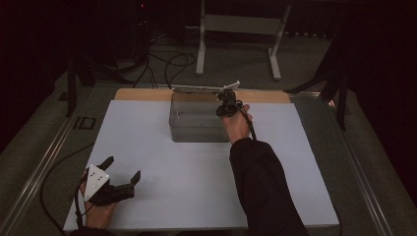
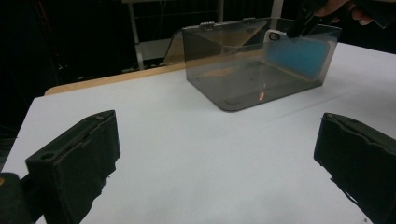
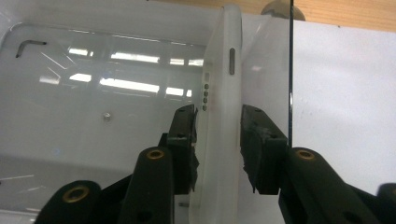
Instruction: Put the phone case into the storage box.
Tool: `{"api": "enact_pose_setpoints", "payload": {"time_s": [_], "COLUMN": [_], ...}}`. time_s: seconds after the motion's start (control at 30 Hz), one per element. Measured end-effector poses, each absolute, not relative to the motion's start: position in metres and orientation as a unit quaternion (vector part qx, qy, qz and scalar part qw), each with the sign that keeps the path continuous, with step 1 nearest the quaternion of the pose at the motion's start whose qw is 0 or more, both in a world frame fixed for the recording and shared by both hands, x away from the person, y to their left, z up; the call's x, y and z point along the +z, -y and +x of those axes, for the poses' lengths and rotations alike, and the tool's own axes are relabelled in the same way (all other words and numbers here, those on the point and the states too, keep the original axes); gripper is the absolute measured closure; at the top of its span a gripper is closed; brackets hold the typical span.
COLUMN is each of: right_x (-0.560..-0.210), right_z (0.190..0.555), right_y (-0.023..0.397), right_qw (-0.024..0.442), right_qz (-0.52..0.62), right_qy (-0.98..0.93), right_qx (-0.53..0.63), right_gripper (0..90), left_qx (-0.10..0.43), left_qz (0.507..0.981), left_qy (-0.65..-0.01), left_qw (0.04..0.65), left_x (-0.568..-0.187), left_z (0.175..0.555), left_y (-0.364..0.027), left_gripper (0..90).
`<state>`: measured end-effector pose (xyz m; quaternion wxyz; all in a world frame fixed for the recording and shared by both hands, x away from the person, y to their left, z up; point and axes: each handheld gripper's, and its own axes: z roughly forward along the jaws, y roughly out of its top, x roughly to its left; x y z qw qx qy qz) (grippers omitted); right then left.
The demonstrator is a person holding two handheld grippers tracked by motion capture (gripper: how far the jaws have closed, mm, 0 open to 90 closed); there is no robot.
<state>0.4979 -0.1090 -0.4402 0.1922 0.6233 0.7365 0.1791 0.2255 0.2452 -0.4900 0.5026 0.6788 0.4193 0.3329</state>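
The right gripper (image 3: 218, 140) stands over the clear box (image 1: 196, 129) on the table (image 1: 196, 196). The white phone (image 3: 222, 93) is on edge inside, against the box wall, between loosened jaws. It may tip and slap the bottom. The left gripper (image 1: 122, 170) rests released. No readable writing anywhere.

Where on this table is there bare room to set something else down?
The white sheet is bare between the left gripper and the sleeve, and left of the clear box. It is crowded inside the box's right end, where the right gripper straddles the phone.
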Motion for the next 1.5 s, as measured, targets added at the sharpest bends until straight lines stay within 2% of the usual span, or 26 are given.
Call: {"api": "enact_pose_setpoints", "payload": {"time_s": [0.47, 0.73, 0.97, 1.07, 1.5], "right_x": [-0.433, -0.428, -0.424, -0.421, -0.411], "right_z": [0.491, 0.487, 0.486, 0.486, 0.479], "right_y": [0.108, 0.106, 0.106, 0.109, 0.112], "right_qw": [0.204, 0.227, 0.23, 0.221, 0.231], "right_qz": [0.592, 0.558, 0.543, 0.541, 0.517], "right_qy": [-0.757, -0.772, -0.777, -0.776, -0.776], "right_qx": [0.19, 0.204, 0.222, 0.238, 0.277], "right_gripper": [60.1, 58.7, 47.2, 36.0, 17.8], "left_qx": [0.332, 0.332, 0.332, 0.332, 0.331], "left_qz": [0.681, 0.682, 0.681, 0.682, 0.684], "left_qy": [-0.418, -0.417, -0.418, -0.417, -0.416], "left_qw": [0.501, 0.501, 0.501, 0.501, 0.5], "left_x": [-0.491, -0.491, -0.491, -0.491, -0.491], "left_z": [0.226, 0.227, 0.227, 0.227, 0.227], "left_y": [-0.244, -0.244, -0.244, -0.244, -0.242], "left_gripper": [1.1, 1.1, 1.1, 1.1, 1.1]}}
